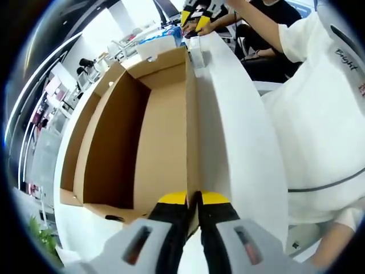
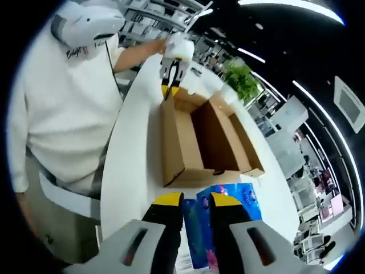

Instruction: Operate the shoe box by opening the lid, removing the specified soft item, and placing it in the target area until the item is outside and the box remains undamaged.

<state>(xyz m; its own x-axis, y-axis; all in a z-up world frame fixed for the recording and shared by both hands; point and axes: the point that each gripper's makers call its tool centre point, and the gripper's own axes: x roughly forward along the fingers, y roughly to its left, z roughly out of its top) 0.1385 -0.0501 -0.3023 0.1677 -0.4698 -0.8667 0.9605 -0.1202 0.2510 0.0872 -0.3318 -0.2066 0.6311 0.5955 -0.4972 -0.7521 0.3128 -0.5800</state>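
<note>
An open brown shoe box lies on the white table, its inside bare. My left gripper is shut on the top edge of the box's side wall. From the right gripper view the same box stretches away, its lid flap folded out to the right, with the left gripper pinching its far end. A soft blue pack rests on the table just outside the box's near end, and my right gripper is shut on its left edge. The blue pack and right gripper lie beyond the box.
A person in a white top stands along the table's edge, close to the box. A green plant and office shelving lie past the far end. Someone in black sits beyond the table.
</note>
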